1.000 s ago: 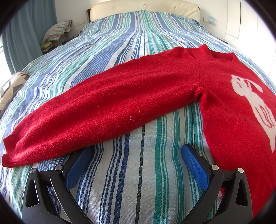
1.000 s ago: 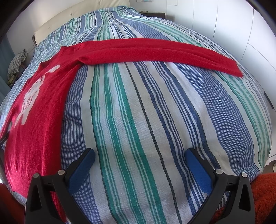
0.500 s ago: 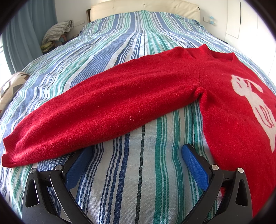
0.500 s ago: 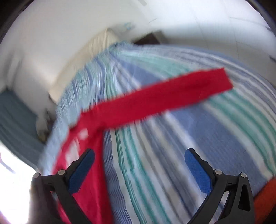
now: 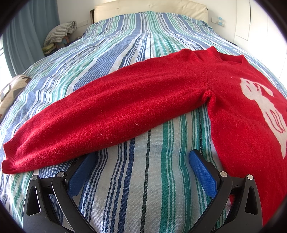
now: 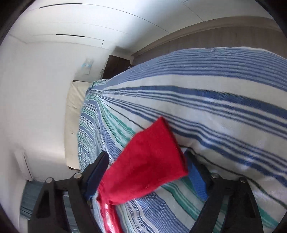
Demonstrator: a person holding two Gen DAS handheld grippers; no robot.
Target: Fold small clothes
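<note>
A red knit sweater with a white picture on its chest lies flat on the striped bed. Its left sleeve stretches out to the left, cuff at the far left. My left gripper is open, resting low on the bedcover just in front of that sleeve, holding nothing. In the right wrist view the other sleeve's cuff end lies between the open jaws of my right gripper, close to the camera. The jaws stand wide apart around it, not clamped.
The blue, green and white striped bedcover covers the bed. A cream headboard stands at the far end. A pile of cloth sits beyond the bed's left side. White wall and cupboards flank the right side.
My right gripper has swung fast to the right and rolled, coming right up to the right sleeve's cuff, which now lies between its jaws. The left gripper has not moved.
</note>
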